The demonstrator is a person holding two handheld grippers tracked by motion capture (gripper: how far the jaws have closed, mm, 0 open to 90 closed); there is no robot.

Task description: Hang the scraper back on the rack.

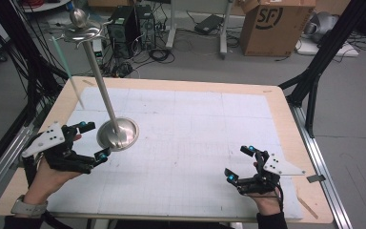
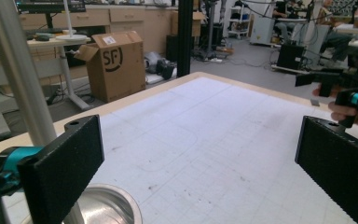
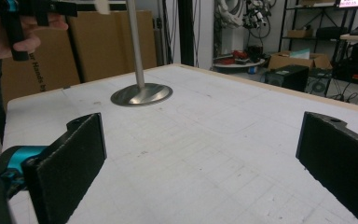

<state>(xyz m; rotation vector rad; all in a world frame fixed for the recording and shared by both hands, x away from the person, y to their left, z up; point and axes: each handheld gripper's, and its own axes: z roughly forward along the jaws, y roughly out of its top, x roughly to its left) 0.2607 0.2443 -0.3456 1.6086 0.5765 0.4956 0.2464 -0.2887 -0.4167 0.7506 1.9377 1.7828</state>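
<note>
One tall polished steel stand [image 1: 106,98] with a round domed base stood on the left side of the desk [image 1: 181,86], its single pole rising to a ball top. My left gripper [image 1: 91,140] hovered just near of that base, fingers [image 2: 63,168] spread wide and holding nothing. My right gripper [image 1: 240,163] hung over the near right of the desk, well apart from the stand, fingers [image 3: 70,161] wide open and empty too. One white gridded mat [image 1: 195,129] covered the wooden desk. Beyond it sat one brown cardboard box [image 1: 276,26] on a grey floor.
</note>
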